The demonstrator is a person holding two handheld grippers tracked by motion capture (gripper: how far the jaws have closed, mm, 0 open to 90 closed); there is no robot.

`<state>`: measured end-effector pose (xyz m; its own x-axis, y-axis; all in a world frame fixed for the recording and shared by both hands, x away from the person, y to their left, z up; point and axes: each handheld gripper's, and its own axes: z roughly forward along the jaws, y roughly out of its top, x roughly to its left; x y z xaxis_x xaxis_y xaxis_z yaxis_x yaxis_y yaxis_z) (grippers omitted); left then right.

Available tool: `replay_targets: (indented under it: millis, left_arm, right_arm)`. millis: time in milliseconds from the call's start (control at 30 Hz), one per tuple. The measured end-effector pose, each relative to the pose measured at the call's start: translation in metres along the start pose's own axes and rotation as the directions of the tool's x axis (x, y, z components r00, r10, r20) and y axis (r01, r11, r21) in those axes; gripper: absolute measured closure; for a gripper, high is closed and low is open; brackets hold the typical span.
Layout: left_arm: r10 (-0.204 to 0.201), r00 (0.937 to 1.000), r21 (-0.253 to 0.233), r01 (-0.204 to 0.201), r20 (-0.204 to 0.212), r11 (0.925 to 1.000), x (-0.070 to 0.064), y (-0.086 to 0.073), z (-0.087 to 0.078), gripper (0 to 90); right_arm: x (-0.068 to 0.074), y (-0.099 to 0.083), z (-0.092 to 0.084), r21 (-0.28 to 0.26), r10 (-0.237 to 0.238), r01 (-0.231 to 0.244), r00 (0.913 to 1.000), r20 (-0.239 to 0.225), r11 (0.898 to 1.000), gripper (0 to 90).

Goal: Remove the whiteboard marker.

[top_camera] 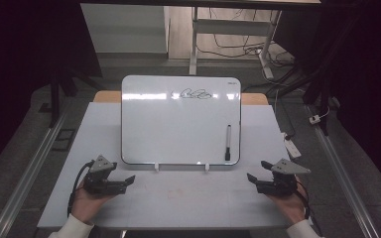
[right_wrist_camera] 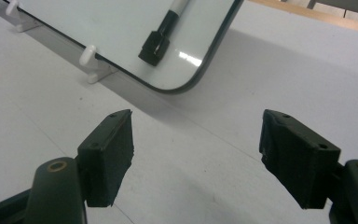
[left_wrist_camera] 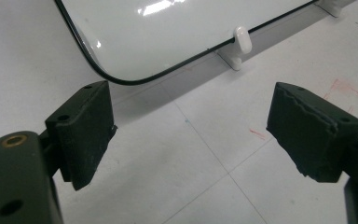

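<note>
A white dry-erase board [top_camera: 178,124] leans on white clips [top_camera: 156,167] in the middle of the table, with a black scribble [top_camera: 195,93] near its top edge. A marker [top_camera: 227,143] with a black cap sticks to the board's lower right. My left gripper [top_camera: 128,181] rests on the table in front of the board's lower left corner [left_wrist_camera: 121,80], jaws wide apart and empty. My right gripper [top_camera: 252,179] lies in front of the board's lower right corner [right_wrist_camera: 186,86], also open and empty; the marker's cap [right_wrist_camera: 154,46] shows just beyond its jaws.
The pale tabletop [top_camera: 178,198] runs between the two grippers, with faint red marks [left_wrist_camera: 340,88] on it. Behind the table stand a desk frame [top_camera: 194,37] and loose cables [top_camera: 238,49] on the floor. Metal rails [top_camera: 30,168] flank the table.
</note>
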<state>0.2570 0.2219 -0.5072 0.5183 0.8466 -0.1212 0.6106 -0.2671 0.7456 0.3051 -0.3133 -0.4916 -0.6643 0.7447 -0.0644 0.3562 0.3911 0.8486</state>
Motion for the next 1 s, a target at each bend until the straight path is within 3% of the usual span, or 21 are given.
replay_targets:
  millis: [200, 467, 633, 800, 867, 1000]
  left_arm:
    - [0.007, 0.9999, 0.006, -0.007, 0.008, 1.0, 0.001, 0.0, 0.0, 15.5]
    - [0.028, 0.9996, 0.01, -0.028, 0.009, 0.9995, -0.002, -0.001, 0.001, 15.2]
    - [0.033, 0.9995, 0.008, -0.033, 0.001, 0.9994, -0.003, -0.002, 0.001, 14.9]
    - [0.036, 0.9994, 0.005, -0.036, -0.004, 0.9994, -0.003, -0.003, 0.0, 14.9]
    - [0.038, 0.9993, 0.006, -0.038, -0.004, 0.9993, -0.003, -0.003, 0.0, 14.9]
    - [0.045, 0.9989, 0.011, -0.045, -0.007, 0.9989, -0.004, -0.003, 0.001, 14.8]
  right_arm:
    - [0.007, 0.014, -0.003, -0.004, -0.009, 0.009, 0.9989, 0.045, 1.0, 26.9]
    - [0.016, 0.043, 0.003, -0.016, 0.023, -0.022, 0.9983, 0.055, 1.0, 29.2]
    - [0.025, 0.069, 0.028, -0.005, 0.032, -0.031, 0.9967, 0.075, 0.999, 31.9]
    - [0.027, 0.082, 0.049, 0.02, 0.057, -0.059, 0.9946, 0.087, 0.998, 35.6]
    - [0.029, 0.088, 0.063, 0.043, 0.056, -0.062, 0.9921, 0.112, 0.997, 40.8]
    - [0.031, 0.096, 0.075, 0.051, 0.049, -0.057, 0.9875, 0.149, 0.997, 44.8]
